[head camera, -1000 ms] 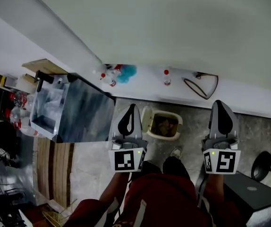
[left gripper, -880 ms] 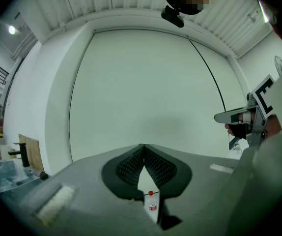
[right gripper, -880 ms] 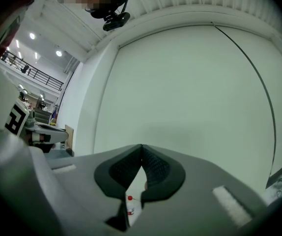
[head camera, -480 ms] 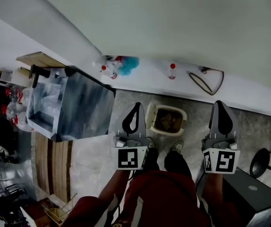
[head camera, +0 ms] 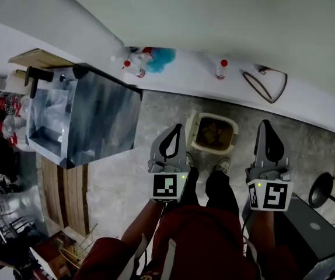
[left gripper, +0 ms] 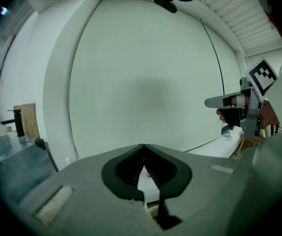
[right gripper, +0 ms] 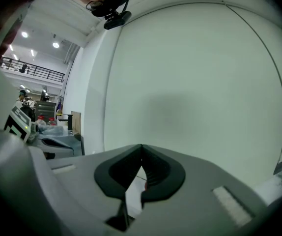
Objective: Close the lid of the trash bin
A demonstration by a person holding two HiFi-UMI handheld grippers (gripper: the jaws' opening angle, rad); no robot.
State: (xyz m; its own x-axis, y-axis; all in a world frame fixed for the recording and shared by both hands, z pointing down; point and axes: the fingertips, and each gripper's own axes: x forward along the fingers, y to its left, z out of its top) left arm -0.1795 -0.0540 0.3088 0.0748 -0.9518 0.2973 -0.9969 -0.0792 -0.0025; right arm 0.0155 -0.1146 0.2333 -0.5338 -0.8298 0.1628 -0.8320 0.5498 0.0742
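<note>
The left tongs (head camera: 178, 128) are closed on nothing, the tips meeting with only wall showing through the gap behind them. The right tongs (head camera: 265, 124) are the same, pinched together and empty. Both are held out in front of the person, pointing roughly level.

Between the two tongs in the head view, on the grey stone-patterned floor (head camera: 167, 107) just past the person's shoes, stands the small cream plastic trash bin (head camera: 214, 151). It is open at the top, with brownish rubbish (head camera: 214, 132) lying inside. Where its lid sits I cannot make out.

This looks like the approach, with nothing yet touching the bin. The next move calls for bringing one pair of tongs down to the bin, finding the raised lid and pressing or tipping it over the opening. Closed tips should do for a push.

Off to the left is a large grey metal box (head camera: 106, 121) lined with clear plastic (head camera: 51, 118); its contents are unclear.
</note>
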